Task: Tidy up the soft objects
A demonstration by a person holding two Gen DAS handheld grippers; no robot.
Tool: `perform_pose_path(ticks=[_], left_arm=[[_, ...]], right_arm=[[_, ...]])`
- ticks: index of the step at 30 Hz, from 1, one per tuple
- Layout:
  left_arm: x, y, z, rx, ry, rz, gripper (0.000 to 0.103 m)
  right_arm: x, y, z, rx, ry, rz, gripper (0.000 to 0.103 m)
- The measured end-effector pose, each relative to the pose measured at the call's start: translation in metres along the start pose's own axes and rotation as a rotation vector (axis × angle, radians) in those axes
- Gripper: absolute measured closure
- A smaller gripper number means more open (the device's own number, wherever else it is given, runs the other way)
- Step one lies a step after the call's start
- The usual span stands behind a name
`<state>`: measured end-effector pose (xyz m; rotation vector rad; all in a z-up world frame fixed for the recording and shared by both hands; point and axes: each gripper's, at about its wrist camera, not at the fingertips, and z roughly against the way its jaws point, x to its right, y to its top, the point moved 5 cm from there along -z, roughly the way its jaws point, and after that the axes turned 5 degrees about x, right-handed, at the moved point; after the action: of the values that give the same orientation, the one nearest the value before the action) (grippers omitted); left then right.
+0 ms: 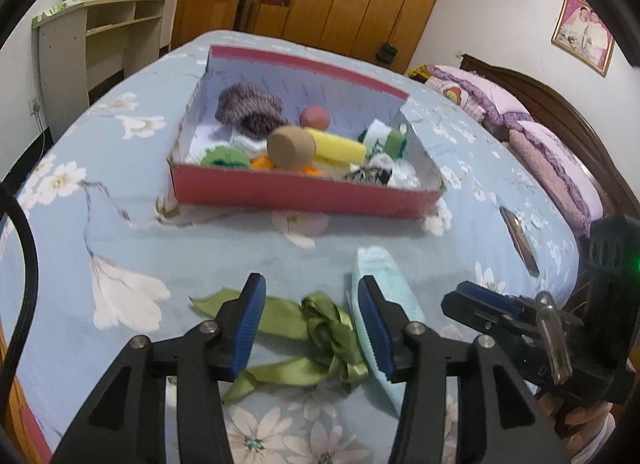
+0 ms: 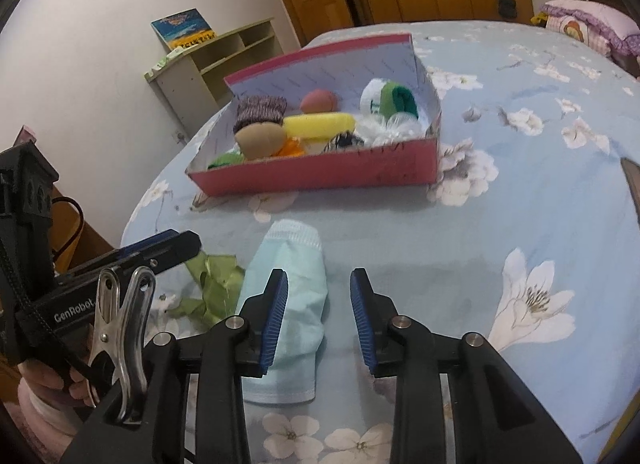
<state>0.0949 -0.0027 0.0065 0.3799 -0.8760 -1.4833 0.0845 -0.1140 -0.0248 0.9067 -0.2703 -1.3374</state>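
Ribbon (image 1: 320, 328), green, lies on bed (image 1: 200, 248) beside sock (image 2: 288, 296); box (image 1: 296, 190) beyond. Left gripper (image 1: 312, 328) jaws apart over ribbon. Right gripper (image 2: 320, 320) jaws apart, empty.

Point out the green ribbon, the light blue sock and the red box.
green ribbon (image 1: 326, 322), left wrist view, its knot.
light blue sock (image 2: 290, 264), right wrist view, upper middle.
red box (image 1: 296, 190), left wrist view, front wall.

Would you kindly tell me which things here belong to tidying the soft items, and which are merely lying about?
Part of the job:
- green ribbon
- pale blue sock
- red box already holding soft things
- left gripper and right gripper, jaws open

Just lying about:
- pillows
- wall picture
- shelf
- bedspread
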Motion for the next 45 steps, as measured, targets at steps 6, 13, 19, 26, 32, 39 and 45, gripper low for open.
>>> perform_pose_path(ticks=[6,13,19,26,32,39,45], left_arm=[[0.004,-0.016,-0.009,-0.05,-0.013,-0.003,0.051],[0.006,-0.028,-0.023,-0.088,-0.022,0.0,0.052],[0.004,-0.031,-0.028,-0.092,-0.022,0.001,0.065],[0.0,-0.033,-0.027,-0.094,-0.037,0.012,0.078],[0.0,-0.032,-0.025,-0.093,-0.05,0.02,0.087],[0.002,-0.021,-0.01,-0.044,-0.056,0.019,0.091],[0.005,-0.004,0.001,0.0,-0.052,0.008,0.091]], right_arm=[[-0.004,-0.012,-0.009,-0.04,0.027,-0.001,0.065],[-0.005,-0.021,-0.02,-0.081,0.045,-0.001,0.065],[-0.007,-0.025,-0.027,-0.098,0.065,0.015,0.065],[-0.015,-0.03,-0.036,-0.127,0.114,0.009,0.065],[-0.022,-0.03,-0.032,-0.094,0.115,0.046,0.085],[-0.016,-0.023,-0.019,-0.044,0.1,0.034,0.089],[-0.018,-0.012,-0.007,0.001,0.11,0.045,0.089]])
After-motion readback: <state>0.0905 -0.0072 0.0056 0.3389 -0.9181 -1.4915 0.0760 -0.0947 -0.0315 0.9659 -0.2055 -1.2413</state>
